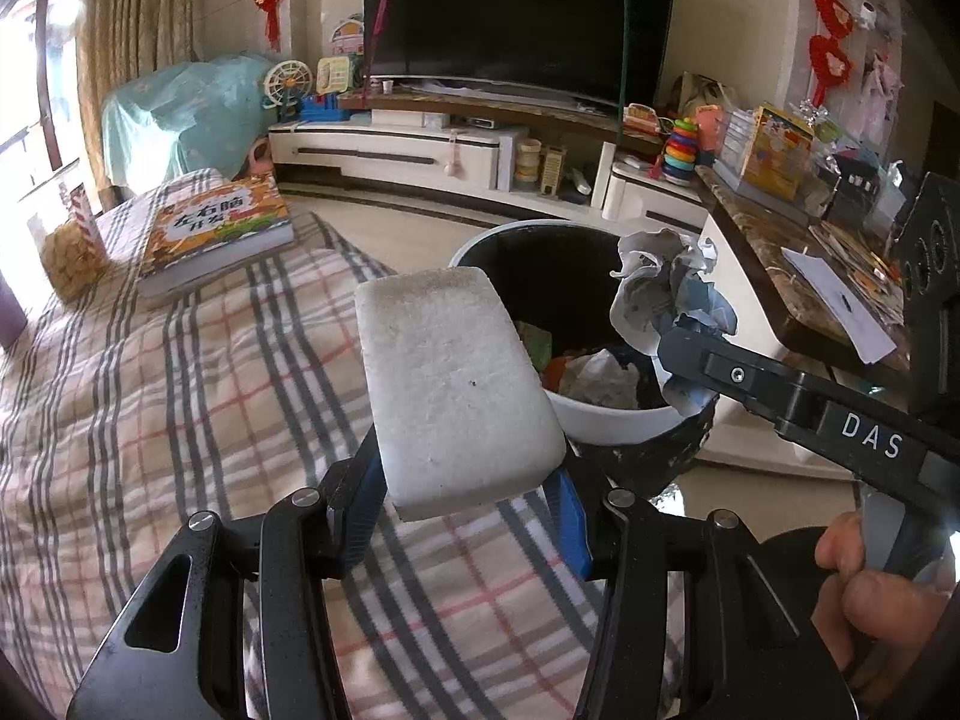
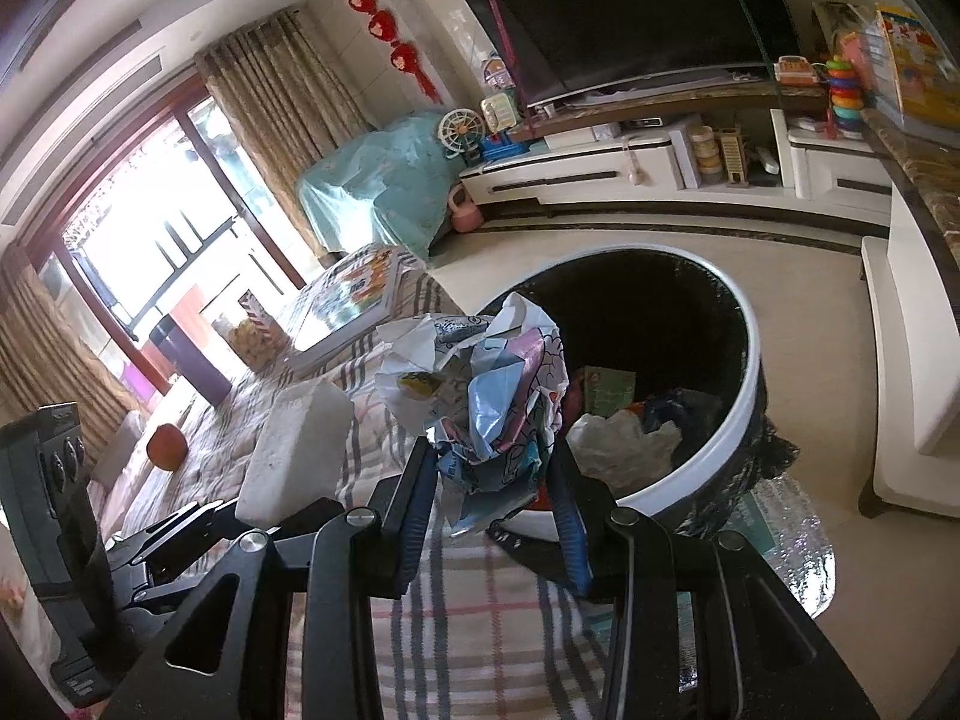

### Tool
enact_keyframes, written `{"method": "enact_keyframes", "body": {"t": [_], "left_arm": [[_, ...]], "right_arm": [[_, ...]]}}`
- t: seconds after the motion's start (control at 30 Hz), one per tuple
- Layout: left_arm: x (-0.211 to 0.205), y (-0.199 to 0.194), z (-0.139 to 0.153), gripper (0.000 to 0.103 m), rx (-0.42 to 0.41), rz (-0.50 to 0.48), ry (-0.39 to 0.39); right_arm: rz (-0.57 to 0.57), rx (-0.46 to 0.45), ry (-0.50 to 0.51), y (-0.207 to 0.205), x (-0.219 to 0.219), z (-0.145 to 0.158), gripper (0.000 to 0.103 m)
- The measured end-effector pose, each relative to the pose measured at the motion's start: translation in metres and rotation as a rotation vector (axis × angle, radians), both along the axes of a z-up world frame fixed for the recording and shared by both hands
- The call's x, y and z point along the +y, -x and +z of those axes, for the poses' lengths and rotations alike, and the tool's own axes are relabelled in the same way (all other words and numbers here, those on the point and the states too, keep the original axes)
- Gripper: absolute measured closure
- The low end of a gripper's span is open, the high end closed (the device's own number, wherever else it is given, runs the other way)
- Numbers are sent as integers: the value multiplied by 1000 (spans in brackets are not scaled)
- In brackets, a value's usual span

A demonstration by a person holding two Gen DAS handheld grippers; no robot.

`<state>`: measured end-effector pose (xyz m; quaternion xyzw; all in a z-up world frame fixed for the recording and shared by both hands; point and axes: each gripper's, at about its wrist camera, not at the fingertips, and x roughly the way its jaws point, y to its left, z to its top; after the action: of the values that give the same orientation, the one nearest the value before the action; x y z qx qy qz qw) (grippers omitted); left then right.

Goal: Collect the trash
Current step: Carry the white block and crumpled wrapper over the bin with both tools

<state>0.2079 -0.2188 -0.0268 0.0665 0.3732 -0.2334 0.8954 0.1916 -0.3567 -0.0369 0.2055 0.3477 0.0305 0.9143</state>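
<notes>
**Both loads at the bin's rim**

Living-room floor and a TV wall lie behind us. Our crumpled printed paper wad (image 2: 480, 402), pinched by the right gripper (image 2: 492, 480), hangs over the near rim of the round white-rimmed trash bin (image 2: 744, 372). Our white foam block (image 1: 456, 384), clamped lengthwise by the left gripper (image 1: 462, 516), sits above the plaid-covered table's (image 1: 150, 390) edge, just short of the bin.

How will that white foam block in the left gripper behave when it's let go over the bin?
The white foam block looks stiff, probably light; its grainy surface likely resists slipping. Flat-sided, it should drop rather than roll.
</notes>
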Motion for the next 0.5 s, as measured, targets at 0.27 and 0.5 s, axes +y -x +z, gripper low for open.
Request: {"method": "enact_keyframes", "body": {"t": [0.27,0.5], "left_arm": [[-14,-4,0,55,4,-20,-5],[-30,-10,3,55,2,-43,-13]], "right_arm": [[-23,-2,6,2,-10,2,65],[-36,2,6,1,-20,1,65]]}}
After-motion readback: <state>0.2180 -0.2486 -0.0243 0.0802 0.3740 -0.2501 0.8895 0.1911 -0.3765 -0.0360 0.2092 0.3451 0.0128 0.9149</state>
